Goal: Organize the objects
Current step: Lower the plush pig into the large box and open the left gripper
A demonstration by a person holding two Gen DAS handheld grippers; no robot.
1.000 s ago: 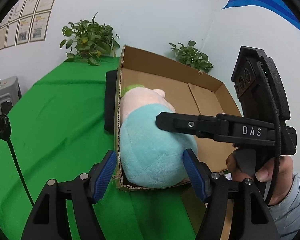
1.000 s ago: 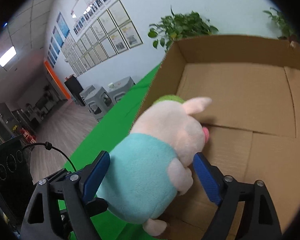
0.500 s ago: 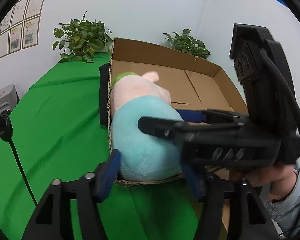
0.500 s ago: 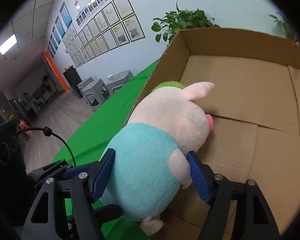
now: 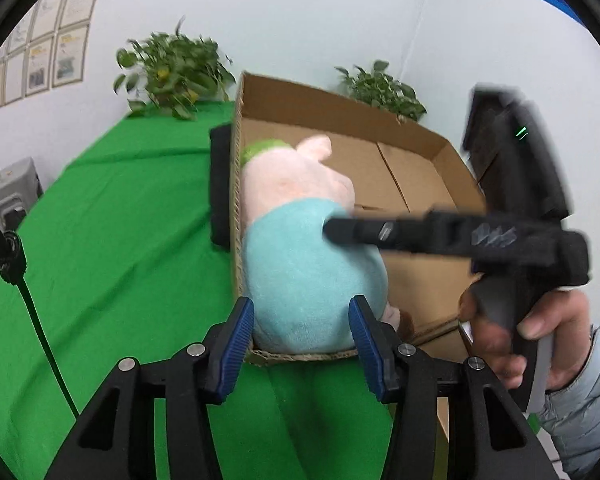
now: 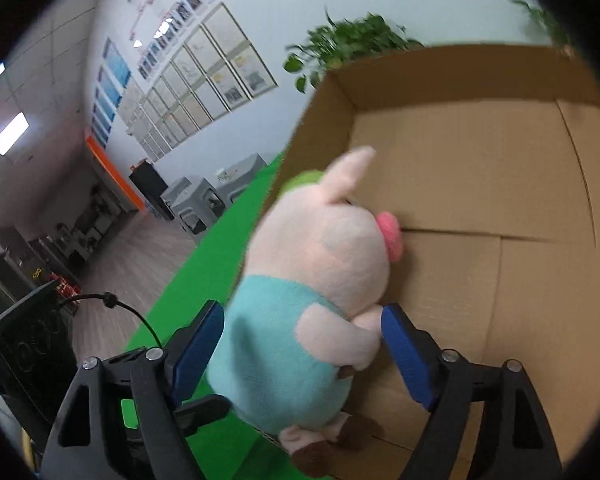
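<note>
A plush pig [image 5: 312, 264] in a teal shirt sits in the near left corner of an open cardboard box [image 5: 340, 100], leaning against the left wall. My left gripper [image 5: 302, 320] reaches over the near rim, and its blue pads [image 5: 240, 336] press the pig's teal bottom from both sides. From the right, held in a hand [image 5: 500, 340], my right gripper [image 5: 340, 232] comes in over the pig's back. In the right wrist view the pig [image 6: 320, 272] stands between the right gripper's [image 6: 300, 332] jaws, which are opening, and its pads look just off the plush.
The box [image 6: 480, 80] stands on a green tablecloth [image 5: 120, 240]. A black object [image 5: 220, 184] lies against its outer left wall. Two potted plants [image 5: 172, 72] stand behind by the wall. A black cable [image 5: 8, 256] hangs at the left edge.
The left jaws have narrowed onto the pig's bottom. The right jaws closed in on the pig, then widened again, and the right gripper shifted across the left wrist view.
</note>
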